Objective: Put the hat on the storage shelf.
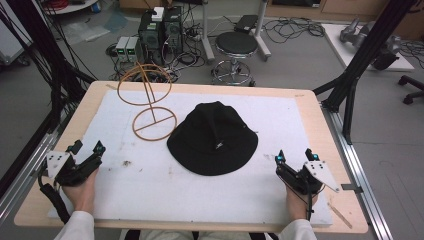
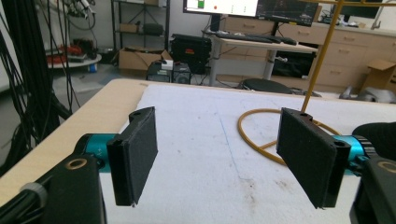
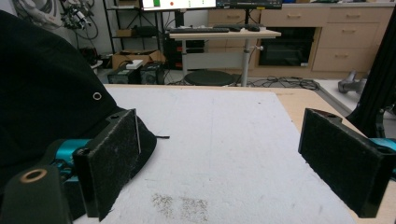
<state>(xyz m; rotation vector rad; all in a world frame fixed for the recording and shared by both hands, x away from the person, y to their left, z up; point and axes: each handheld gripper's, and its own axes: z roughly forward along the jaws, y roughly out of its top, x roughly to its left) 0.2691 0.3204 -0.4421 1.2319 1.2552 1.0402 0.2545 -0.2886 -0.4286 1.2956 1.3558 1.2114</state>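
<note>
Both tongs — left (image 1: 86,150), right (image 1: 295,156) — spread, empty, flanking black hat (image 1: 212,138) on the mat.

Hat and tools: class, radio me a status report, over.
Left tool open, empty. Right tool open, empty. Hat flat on mat, untouched. Wire stand beside hat; nothing blocking.

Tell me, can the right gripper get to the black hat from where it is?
Probably yes. The right gripper is open, and only bare white mat lies between it and the black hat.
</note>
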